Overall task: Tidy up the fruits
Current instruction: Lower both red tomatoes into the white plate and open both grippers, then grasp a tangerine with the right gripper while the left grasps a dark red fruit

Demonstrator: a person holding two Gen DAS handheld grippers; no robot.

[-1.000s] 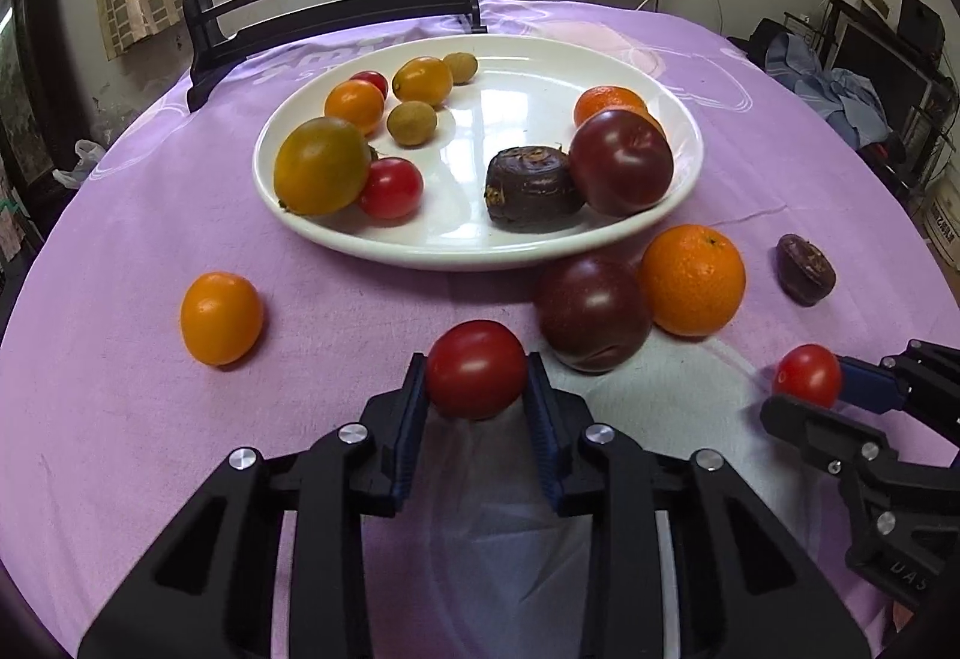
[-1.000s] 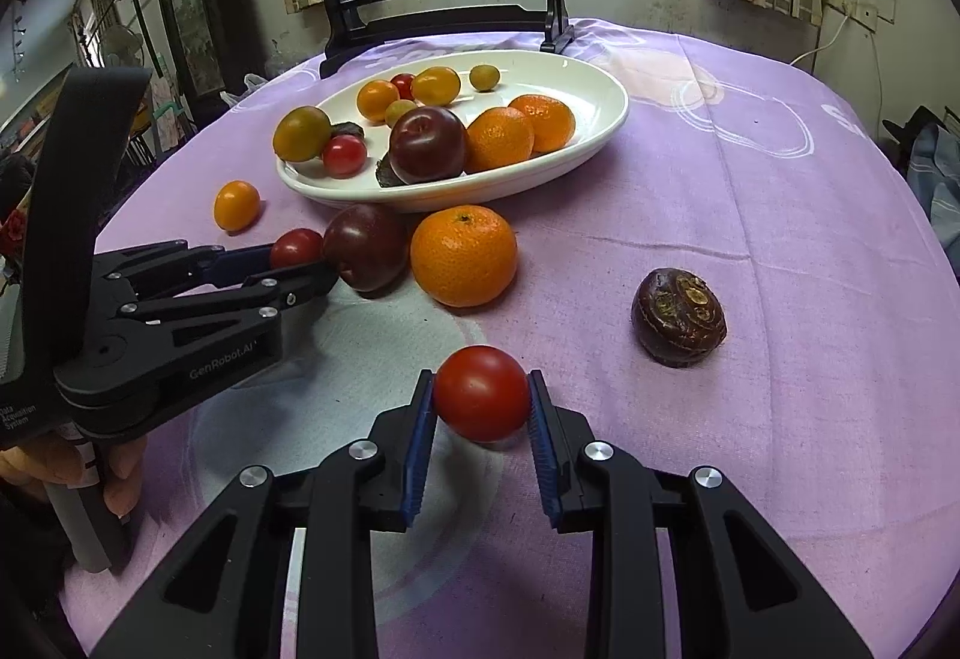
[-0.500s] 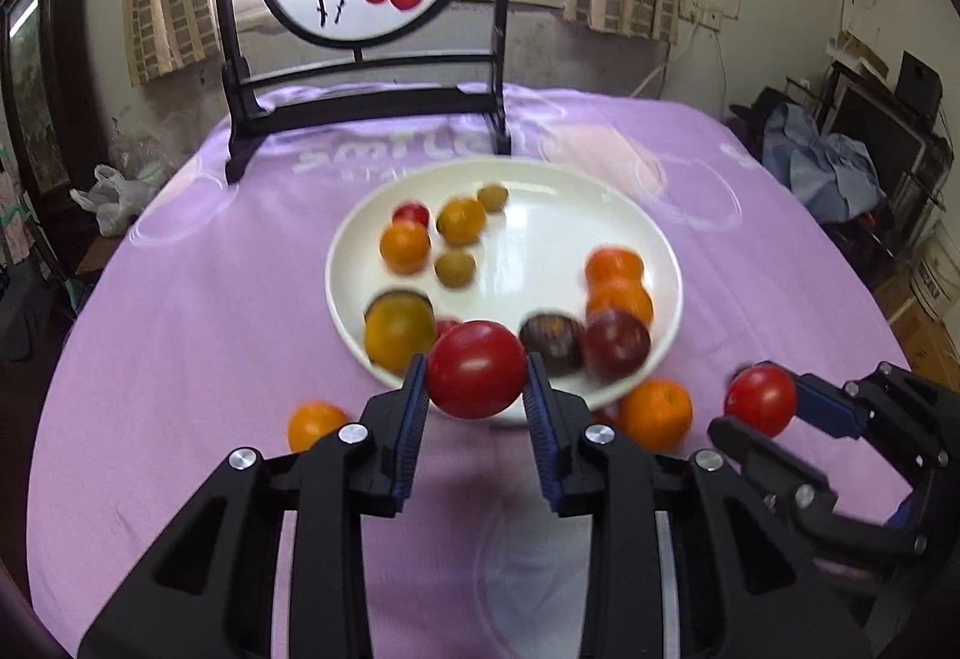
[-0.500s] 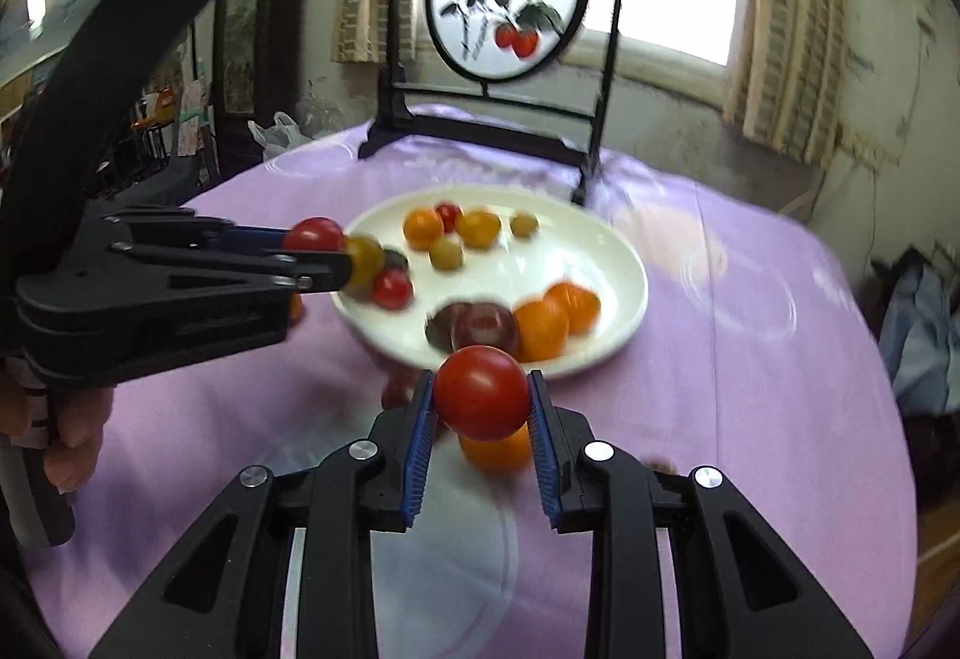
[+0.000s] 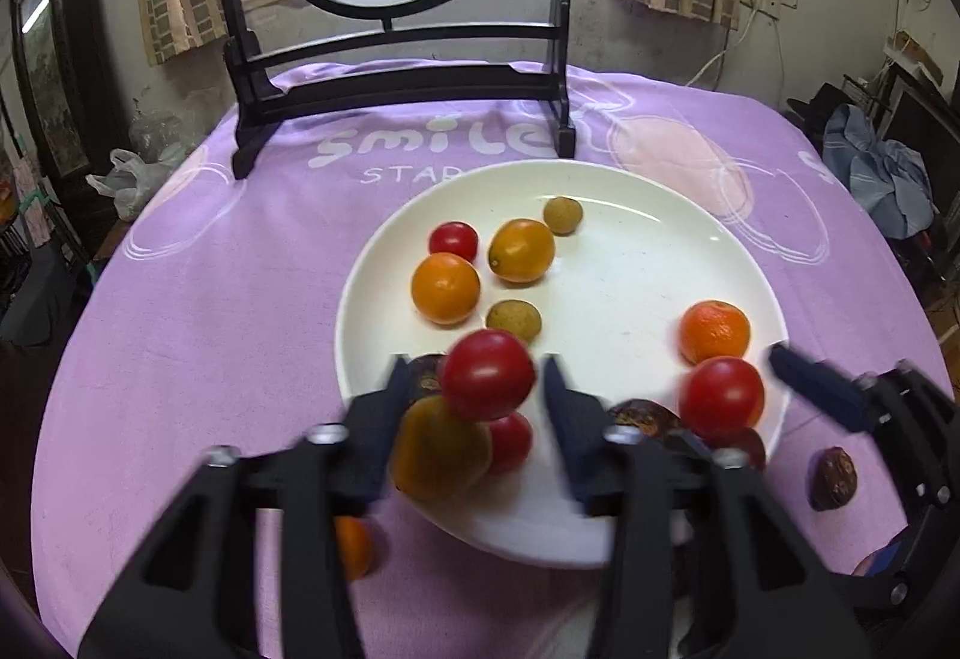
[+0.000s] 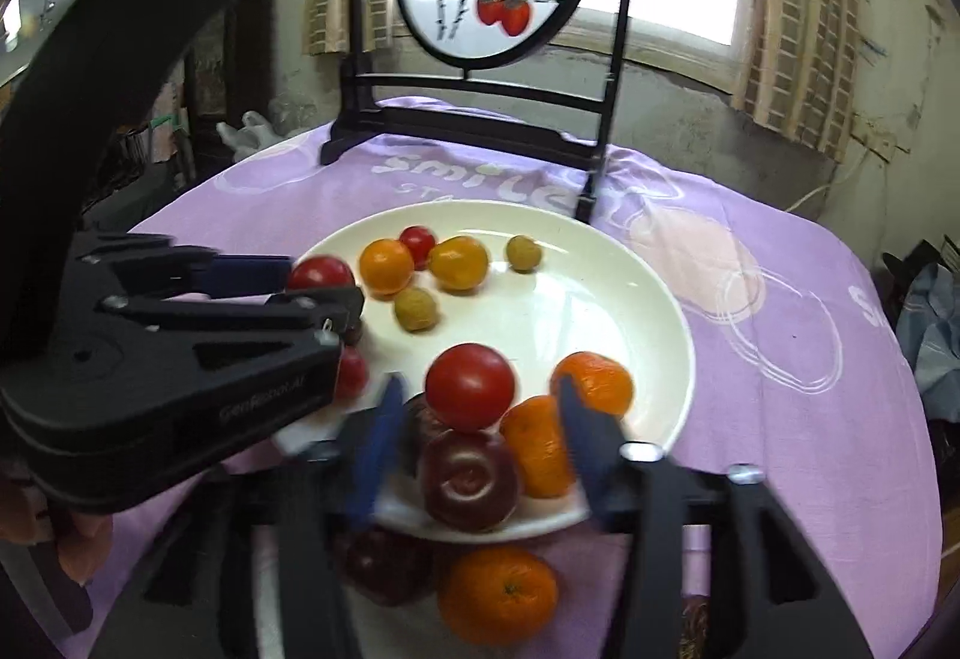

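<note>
Both tomatoes, carried over the plate [image 5: 600, 551], sit loose between opening jaws

We see white plate [image 5: 630, 263], lilac tablecloth [image 5: 228, 311] with white rings and lettering, red tomatoes [image 5: 486, 374], orange mandarins [image 5: 714, 330], black screen frame [image 5: 396, 83], painted red fruit.
</note>
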